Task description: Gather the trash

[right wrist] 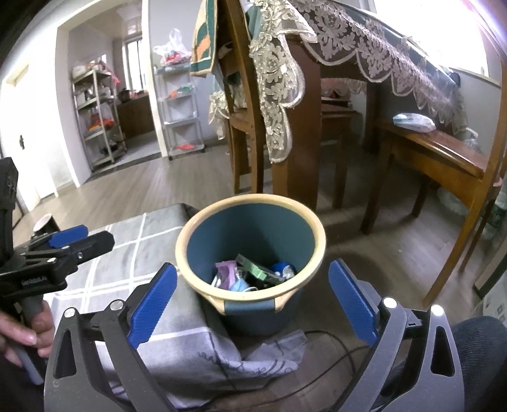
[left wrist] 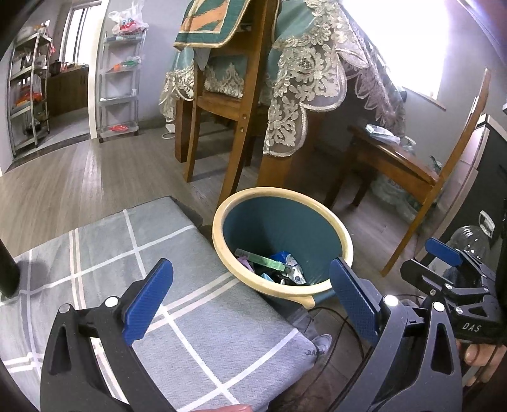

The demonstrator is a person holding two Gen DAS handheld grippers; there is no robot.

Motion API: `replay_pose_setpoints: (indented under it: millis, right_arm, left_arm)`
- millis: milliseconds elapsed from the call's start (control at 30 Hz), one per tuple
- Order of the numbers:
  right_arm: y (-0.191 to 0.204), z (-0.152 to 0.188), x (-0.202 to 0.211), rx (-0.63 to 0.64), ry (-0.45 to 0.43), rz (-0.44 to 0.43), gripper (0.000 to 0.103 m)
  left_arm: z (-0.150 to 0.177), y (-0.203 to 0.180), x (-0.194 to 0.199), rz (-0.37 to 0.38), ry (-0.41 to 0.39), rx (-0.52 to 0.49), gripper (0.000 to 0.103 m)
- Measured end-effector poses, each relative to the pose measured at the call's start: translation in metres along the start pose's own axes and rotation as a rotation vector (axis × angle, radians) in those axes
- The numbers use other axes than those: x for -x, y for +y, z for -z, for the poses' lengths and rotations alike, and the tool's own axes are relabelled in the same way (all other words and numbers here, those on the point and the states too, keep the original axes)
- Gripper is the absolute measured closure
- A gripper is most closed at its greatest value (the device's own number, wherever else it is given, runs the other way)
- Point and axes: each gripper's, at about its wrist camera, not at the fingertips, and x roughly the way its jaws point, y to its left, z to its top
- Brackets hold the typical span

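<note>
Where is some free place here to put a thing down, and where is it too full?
The grey checked cloth left of the bin lies bare between the open left gripper and the cloth's far edge. The wooden floor between cloth and white shelf cart is free too. Crowded: the bin's bottom with wrappers, and chair legs behind it.

— What sort of place is shown?

— A home's dining area. A wooden table (right wrist: 317, 104) is draped with a lace-edged tablecloth (left wrist: 294, 88), and wooden chairs (left wrist: 234, 95) are drawn up to it. Grey wood-look flooring (left wrist: 79, 177) is laid throughout.

— Is anything else domestic seen?

— A white tiered storage cart (left wrist: 118, 85), topped with a plastic bag (left wrist: 128, 20), is stood against the wall. Metal shelving (right wrist: 95, 117) is seen through a doorway. A small blue waste bin (right wrist: 250, 253) holding wrappers is placed beside a grey checked cushion (left wrist: 164, 285).
</note>
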Motion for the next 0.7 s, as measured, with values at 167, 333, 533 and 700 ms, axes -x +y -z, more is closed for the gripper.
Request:
replay_pose_setpoints:
  millis: [167, 333, 533, 700]
  right_arm:
    - [-0.0002, 0.0007, -0.0015, -0.004, 0.006, -0.001, 0.007]
    - [0.0001, 0.0012, -0.0028, -0.002, 0.008, -0.001, 0.006]
    - [0.0005, 0.0018, -0.0035, -0.002, 0.008, -0.001, 0.006]
    - [0.0002, 0.0019, -0.004, -0.002, 0.01, -0.002, 0.006]
  left_arm:
    - [0.0023, -0.0009, -0.0023, -0.002, 0.006, -0.01, 0.006]
    - [0.0022, -0.0022, -0.0032, -0.002, 0.007, -0.012, 0.006]
    - [0.0025, -0.0015, -0.0031, -0.003, 0.005, -0.012, 0.006]
    - [0.0024, -0.0017, -0.0032, -0.003, 0.006, -0.013, 0.006]
